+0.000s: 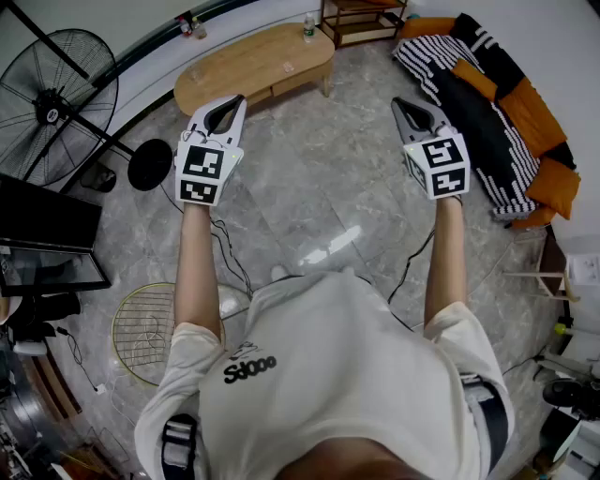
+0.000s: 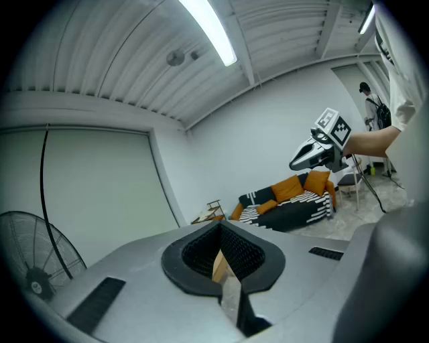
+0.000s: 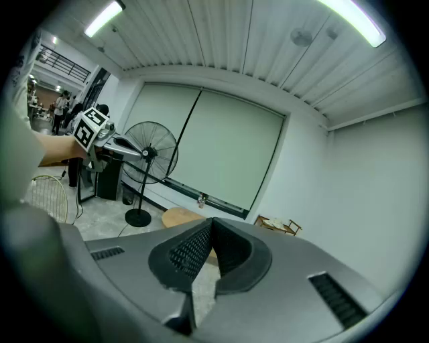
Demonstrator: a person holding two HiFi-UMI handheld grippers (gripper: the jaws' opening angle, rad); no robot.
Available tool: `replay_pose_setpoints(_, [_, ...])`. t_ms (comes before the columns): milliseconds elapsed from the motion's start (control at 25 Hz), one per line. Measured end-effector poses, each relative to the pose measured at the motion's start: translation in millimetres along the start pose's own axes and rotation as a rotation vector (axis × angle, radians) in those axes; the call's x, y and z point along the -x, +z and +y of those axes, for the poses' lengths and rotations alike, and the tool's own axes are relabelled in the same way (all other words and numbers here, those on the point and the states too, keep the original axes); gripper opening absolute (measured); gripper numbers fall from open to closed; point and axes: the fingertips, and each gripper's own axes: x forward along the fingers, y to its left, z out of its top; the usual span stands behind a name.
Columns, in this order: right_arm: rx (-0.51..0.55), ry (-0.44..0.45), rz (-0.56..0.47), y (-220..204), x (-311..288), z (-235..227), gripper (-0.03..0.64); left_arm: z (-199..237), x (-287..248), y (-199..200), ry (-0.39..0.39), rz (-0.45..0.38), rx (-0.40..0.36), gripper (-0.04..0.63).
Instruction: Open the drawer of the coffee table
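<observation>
The oval wooden coffee table (image 1: 253,64) stands far ahead on the marble floor, with a pale panel under its top on the near side. I cannot make out a drawer handle. My left gripper (image 1: 234,101) and right gripper (image 1: 398,101) are held out at arm's length, well short of the table, both shut and empty. In the left gripper view its jaws (image 2: 221,258) are pressed together, with a sliver of the table showing behind them. In the right gripper view the table (image 3: 179,216) sits just beyond the shut jaws (image 3: 209,251).
A standing fan (image 1: 56,94) is at the left and a black-and-orange sofa (image 1: 497,112) at the right. A wooden rack (image 1: 361,19) stands behind the table, on which is a small bottle (image 1: 309,28). A round wire grille (image 1: 150,333) and cables lie near the person's feet.
</observation>
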Motion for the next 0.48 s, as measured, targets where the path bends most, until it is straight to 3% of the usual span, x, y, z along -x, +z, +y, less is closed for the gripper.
replay_pose_setpoints(480, [0.003, 0.019, -0.052, -21.2, 6.6, -45.7, 0.006, -37.9, -32.8, 19.0, 0.009, 0.023, 0.006, 0.017])
